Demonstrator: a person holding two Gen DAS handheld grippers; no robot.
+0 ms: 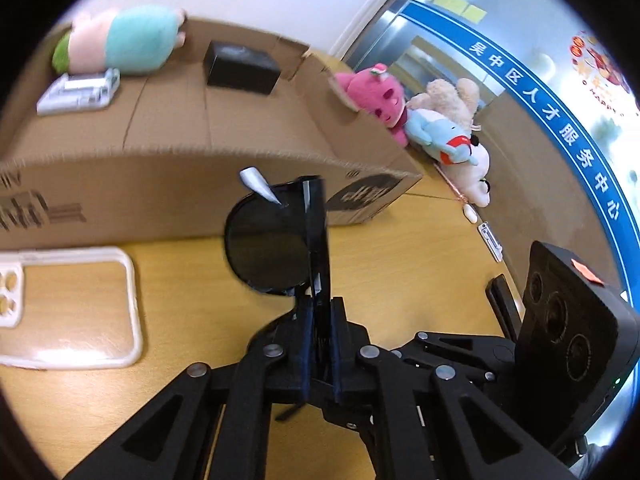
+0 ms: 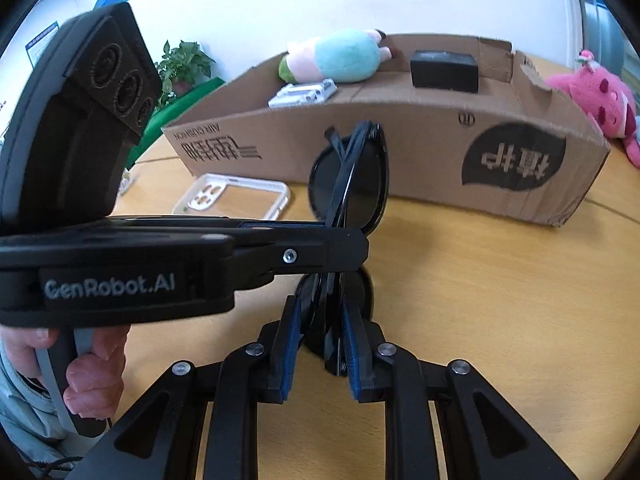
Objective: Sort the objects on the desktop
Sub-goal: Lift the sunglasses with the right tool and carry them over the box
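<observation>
Both claws clamp the folded black sunglasses (image 2: 352, 176) mid-frame, the left gripper (image 1: 320, 312) pinching the middle and the right gripper (image 2: 320, 344) the lower lens, so next they likely lift into the cardboard box (image 2: 420, 128) behind.

Ahead, the long brown cardboard box (image 2: 400, 152) walls off the way; bare yellow wooden tabletop (image 2: 480, 280) lies open rightward, while a clear white-rimmed phone case (image 1: 76, 308) occupies the left.

Glossy black plastic sunglasses (image 2: 352, 176), matt cardboard box (image 2: 420, 120).
</observation>
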